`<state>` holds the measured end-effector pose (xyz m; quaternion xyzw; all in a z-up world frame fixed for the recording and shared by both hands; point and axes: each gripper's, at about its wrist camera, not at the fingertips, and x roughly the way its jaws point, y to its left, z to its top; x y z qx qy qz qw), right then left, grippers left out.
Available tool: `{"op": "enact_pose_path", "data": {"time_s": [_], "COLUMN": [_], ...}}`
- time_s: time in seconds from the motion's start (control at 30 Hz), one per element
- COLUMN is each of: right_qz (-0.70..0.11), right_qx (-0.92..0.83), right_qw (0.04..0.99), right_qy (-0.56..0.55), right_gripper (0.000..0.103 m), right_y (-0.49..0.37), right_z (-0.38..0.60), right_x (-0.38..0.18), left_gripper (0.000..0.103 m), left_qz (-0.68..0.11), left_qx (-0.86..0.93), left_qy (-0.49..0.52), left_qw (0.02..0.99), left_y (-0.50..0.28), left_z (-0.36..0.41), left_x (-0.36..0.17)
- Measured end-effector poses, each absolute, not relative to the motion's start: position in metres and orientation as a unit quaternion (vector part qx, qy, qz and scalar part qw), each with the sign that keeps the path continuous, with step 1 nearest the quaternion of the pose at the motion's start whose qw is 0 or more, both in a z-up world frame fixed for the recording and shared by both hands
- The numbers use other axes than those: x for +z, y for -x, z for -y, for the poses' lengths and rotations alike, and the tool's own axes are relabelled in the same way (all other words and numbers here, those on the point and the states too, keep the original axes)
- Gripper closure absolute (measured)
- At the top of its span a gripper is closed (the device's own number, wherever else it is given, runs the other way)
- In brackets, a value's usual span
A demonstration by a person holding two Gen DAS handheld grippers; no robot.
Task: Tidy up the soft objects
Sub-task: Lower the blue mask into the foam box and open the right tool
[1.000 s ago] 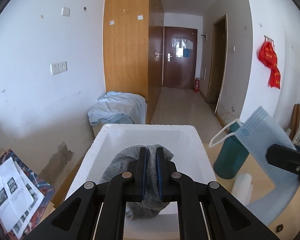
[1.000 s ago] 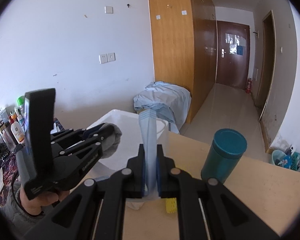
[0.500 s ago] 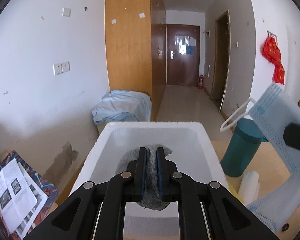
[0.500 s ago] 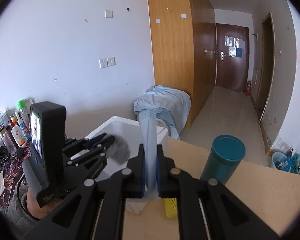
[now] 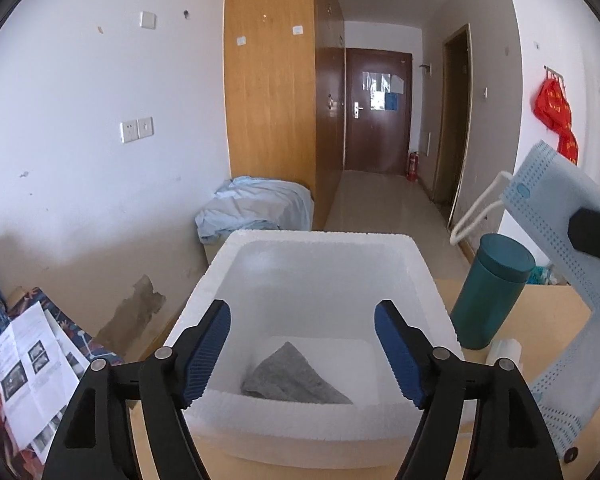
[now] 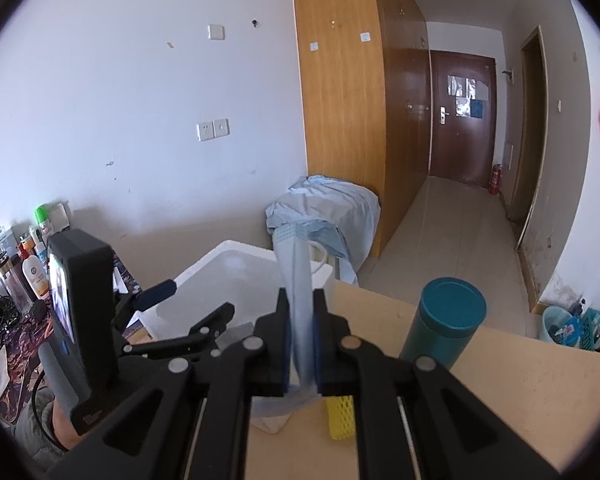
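1 grey cloth (image 5: 296, 376) in foam box (image 5: 432, 280) | left claw (image 5: 302, 350) just opened | right claw (image 6: 301, 344) clamps mask (image 6: 296, 276)

— Where does the box (image 5: 324, 240) sit relative to the left claw (image 5: 302, 344)?
— Directly ahead of and below it, on the desk (image 6: 532, 392). The cloth (image 5: 296, 376) lies inside, on the box floor under the spread claw, touching neither pad.
— And to its right?
— The flask (image 5: 492, 292) stands just beside the box. The right claw (image 6: 301, 344) is farther right, with the mask (image 5: 556, 216) clamped in it, above the desk.
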<state>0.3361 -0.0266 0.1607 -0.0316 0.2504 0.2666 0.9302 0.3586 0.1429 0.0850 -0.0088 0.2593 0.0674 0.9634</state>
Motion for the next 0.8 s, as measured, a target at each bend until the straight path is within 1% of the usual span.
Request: {"op": "enact_pose_path", "data": {"time_s": [0.3, 0.37, 0.4, 0.8], "right_qz": [-0.242, -0.239, -0.237, -0.239], "right_qx": [0.267, 0.269, 0.269, 0.280], "right_qw": [0.932, 0.932, 0.933, 0.929], "right_qy": [0.037, 0.039, 0.040, 0.041], "right_gripper": [0.092, 0.092, 0.092, 0.092], "right_y": [-0.338, -0.338, -0.338, -0.345], "right_z": [0.020, 0.017, 0.016, -0.001], "right_x": [0.166, 0.168, 0.169, 0.167], "left_gripper": [0.022, 0.017, 0.017, 0.015], "left_qz": [-0.248, -0.246, -0.246, -0.241], "left_qx": [0.069, 0.070, 0.070, 0.084], "left_qy": [0.008, 0.009, 0.008, 0.017], "left_qw": [0.966, 0.967, 0.967, 0.967], "left_y": [-0.342, -0.337, -0.334, -0.308], "left_z": [-0.144, -0.145, -0.145, -0.160], "left_x": [0.088, 0.088, 0.088, 0.088]}}
